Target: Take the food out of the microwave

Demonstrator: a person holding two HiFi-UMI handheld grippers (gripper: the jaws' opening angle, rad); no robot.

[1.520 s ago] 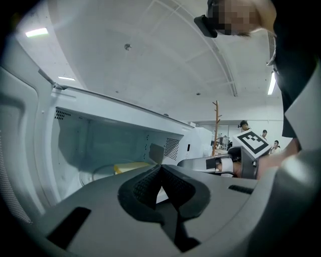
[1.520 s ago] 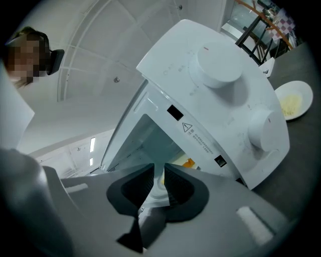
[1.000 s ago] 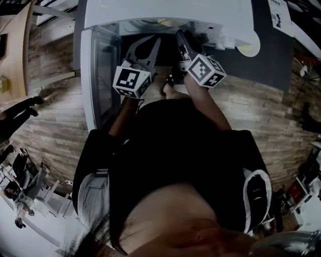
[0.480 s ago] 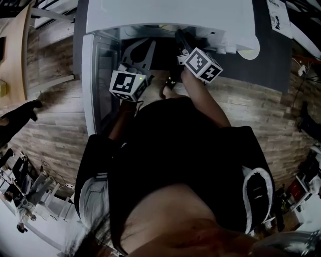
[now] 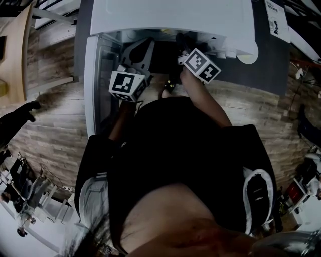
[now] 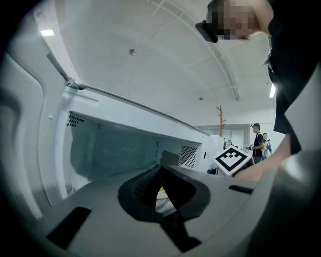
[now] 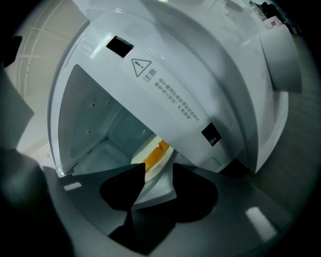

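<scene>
Food (image 7: 156, 154) sits on plate (image 7: 152, 189) inside microwave (image 5: 170, 15), door (image 5: 102, 75) swung open at its left. Right gripper (image 7: 158, 164) at microwave mouth, jaws just opened wide, plate edge between them, ungripped. Left gripper (image 6: 161, 169) closed, empty, by the door.

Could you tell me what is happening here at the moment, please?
A person with a gripper in each hand is at the open white microwave. The right gripper points into the cavity. Its jaws are apart and have just been opening, with the rim of the white plate of orange food between them, not yet gripped. The left gripper is shut on nothing, held at the opening.
</scene>
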